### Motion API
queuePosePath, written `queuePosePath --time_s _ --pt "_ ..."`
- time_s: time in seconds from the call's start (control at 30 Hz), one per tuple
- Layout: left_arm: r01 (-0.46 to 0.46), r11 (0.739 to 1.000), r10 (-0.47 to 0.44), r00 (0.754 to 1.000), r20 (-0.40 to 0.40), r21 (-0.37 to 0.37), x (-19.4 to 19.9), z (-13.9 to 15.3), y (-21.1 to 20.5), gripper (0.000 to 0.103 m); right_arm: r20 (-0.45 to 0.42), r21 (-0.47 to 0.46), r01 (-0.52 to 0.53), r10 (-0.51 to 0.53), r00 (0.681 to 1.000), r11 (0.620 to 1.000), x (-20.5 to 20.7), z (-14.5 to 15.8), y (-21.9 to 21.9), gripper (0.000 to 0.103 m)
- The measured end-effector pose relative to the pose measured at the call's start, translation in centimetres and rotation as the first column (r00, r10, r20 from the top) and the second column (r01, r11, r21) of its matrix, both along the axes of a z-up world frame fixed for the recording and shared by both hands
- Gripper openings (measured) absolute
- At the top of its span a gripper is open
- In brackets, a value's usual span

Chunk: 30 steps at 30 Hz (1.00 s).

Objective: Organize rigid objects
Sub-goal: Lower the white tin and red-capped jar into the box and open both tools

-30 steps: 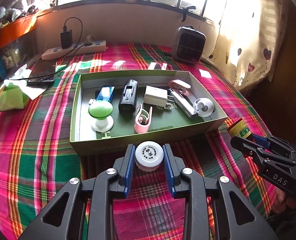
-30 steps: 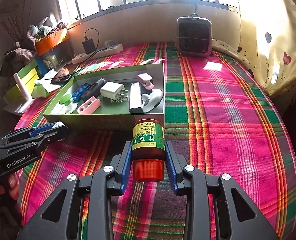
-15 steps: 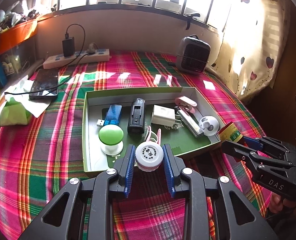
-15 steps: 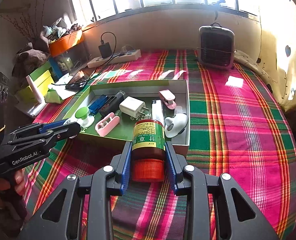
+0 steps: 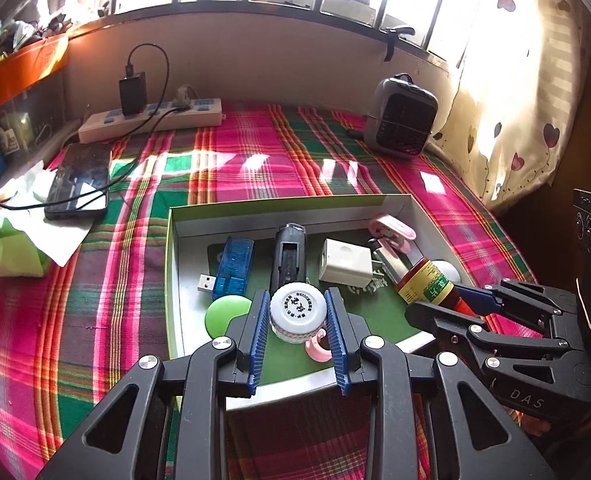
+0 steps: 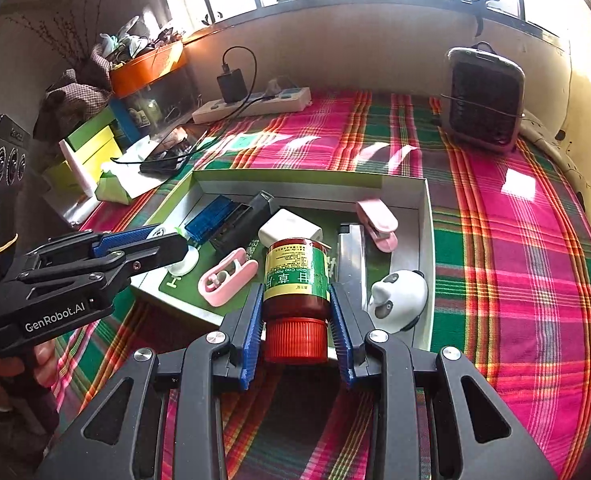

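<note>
My left gripper [image 5: 297, 312] is shut on a small white-capped bottle [image 5: 297, 309] and holds it over the front part of the green-rimmed box [image 5: 279, 204]. My right gripper [image 6: 296, 312] is shut on a brown bottle [image 6: 296, 276] with a green label and red cap, over the box's near right part. That brown bottle [image 5: 427, 286] also shows at the right in the left wrist view. The box holds a blue USB stick [image 5: 231, 262], a black device [image 5: 288, 254], a white charger [image 5: 345, 266], a pink stapler [image 6: 377, 220], a pink clip [image 6: 227, 276], a green-topped piece [image 5: 225, 314] and a panda-shaped item [image 6: 399, 296].
A plaid cloth [image 6: 515, 264] covers the table. A power strip [image 5: 151, 118], a phone [image 5: 79, 180] and tissue sit at the back left. A small heater [image 5: 403, 118] stands at the back right. Boxes and an orange bin [image 6: 147, 66] line the left side.
Both grippers have moved forward, from in front of the box to above its near part, each still carrying its bottle. The right one has rolled a little.
</note>
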<state>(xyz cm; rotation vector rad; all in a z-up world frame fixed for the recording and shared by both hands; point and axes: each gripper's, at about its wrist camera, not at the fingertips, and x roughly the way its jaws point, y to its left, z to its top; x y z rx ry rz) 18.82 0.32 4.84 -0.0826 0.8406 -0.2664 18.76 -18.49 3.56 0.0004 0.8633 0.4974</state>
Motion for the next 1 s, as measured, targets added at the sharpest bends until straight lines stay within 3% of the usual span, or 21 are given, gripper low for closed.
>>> queuePosePath --time_s 0.5,1.0 --pt "-0.019 1.000 0.019 1.000 -0.022 0.003 2.8 -0.9 0.7 0.027 -0.051 -0.018 -0.076 0.075 0.996 0.997 2.1 -1.6 2.0 0.033" --pt "-0.019 0.999 0.019 0.999 -0.030 0.030 4.3 -1.7 0.3 0.027 -0.034 -0.071 -0.089 0.086 0.996 0.994 1.9 -2.2 2.6 0.033"
